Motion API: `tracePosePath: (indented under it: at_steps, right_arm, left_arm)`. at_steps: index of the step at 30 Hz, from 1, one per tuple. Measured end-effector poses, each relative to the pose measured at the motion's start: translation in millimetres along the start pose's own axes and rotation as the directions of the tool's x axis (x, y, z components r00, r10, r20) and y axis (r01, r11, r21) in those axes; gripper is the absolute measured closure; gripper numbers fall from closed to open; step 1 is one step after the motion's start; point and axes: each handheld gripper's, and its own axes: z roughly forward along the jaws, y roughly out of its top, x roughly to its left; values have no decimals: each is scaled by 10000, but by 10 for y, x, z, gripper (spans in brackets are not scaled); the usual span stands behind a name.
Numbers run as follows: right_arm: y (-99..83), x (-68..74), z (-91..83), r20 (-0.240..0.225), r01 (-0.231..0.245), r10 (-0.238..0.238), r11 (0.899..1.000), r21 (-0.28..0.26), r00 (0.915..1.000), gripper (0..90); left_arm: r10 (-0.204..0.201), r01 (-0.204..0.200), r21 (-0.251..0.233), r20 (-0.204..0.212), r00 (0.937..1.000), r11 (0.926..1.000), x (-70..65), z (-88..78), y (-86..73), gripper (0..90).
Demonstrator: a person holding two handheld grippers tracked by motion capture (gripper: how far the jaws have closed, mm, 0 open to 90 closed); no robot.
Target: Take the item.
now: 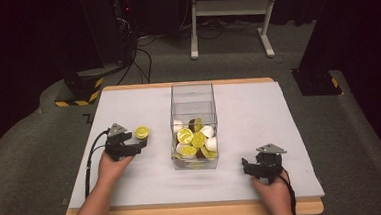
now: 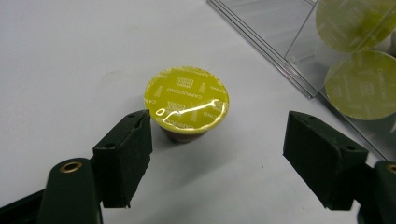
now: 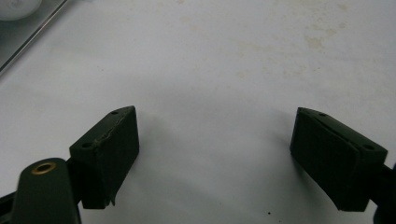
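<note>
A coffee capsule with a yellow-green foil lid stands upright on the white table, left of the clear box; the same capsule appears in the high view. My left gripper is open just behind it, the capsule lying slightly beyond the pads and touching neither. A clear plastic box at the table's middle holds several capsules, yellow-lidded and white. My right gripper rests open over bare table near the front right, nothing between its fingers.
The box's clear wall runs close on the right of the left gripper view, with yellow lids behind it. The white tabletop has a wooden front edge. Beyond it are cables and a white desk frame.
</note>
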Motion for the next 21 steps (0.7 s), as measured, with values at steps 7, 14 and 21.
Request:
tracePosePath:
  at_steps: [7, 14, 21]
  right_arm:
    - [0, 0, 0, -2, 0, 0, 10000, 0, 10000, 155]
    - [0, 0, 0, -1, 0, 0, 10000, -1, 10000, 155]
    - [-1, -1, 0, 4, 9, -9, 10000, -7, 10000, 155]
  left_arm:
    - [-32, 32, 77, 110, 9999, 10000, -9, -157, -92, 238]
    - [-1571, 1570, -819, 45, 9876, 9842, -130, -206, -255, 237]
    - [301, -308, 496, 153, 9994, 9983, -4, -472, -417, 236]
